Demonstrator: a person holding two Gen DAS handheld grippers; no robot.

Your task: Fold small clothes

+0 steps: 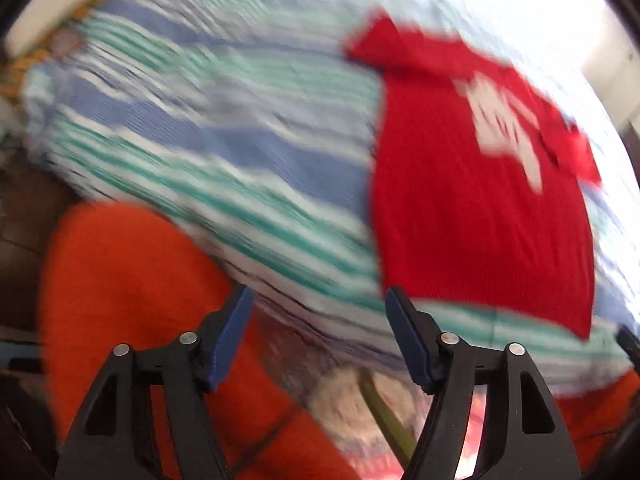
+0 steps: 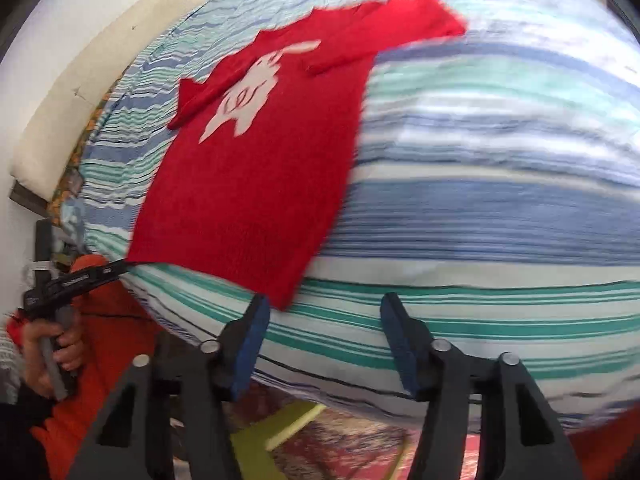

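Sweater (image 2: 256, 184) lies flat on your striped bedspread (image 2: 500, 208), red with white motif | left gripper (image 1: 318, 336) spread wide, holding nothing | right gripper (image 2: 322, 344) likewise, just short of hem

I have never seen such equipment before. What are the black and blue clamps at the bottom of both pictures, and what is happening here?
Each clamp is a hand-held two-finger gripper; a person holds one in each hand, and a camera on it looks forward along the fingers. One picture comes from the left gripper, the other from the right gripper. Both are open and hold nothing. A red sweater with a white design lies flat on a striped bedsheet, not yet folded. The pictures are blurred.
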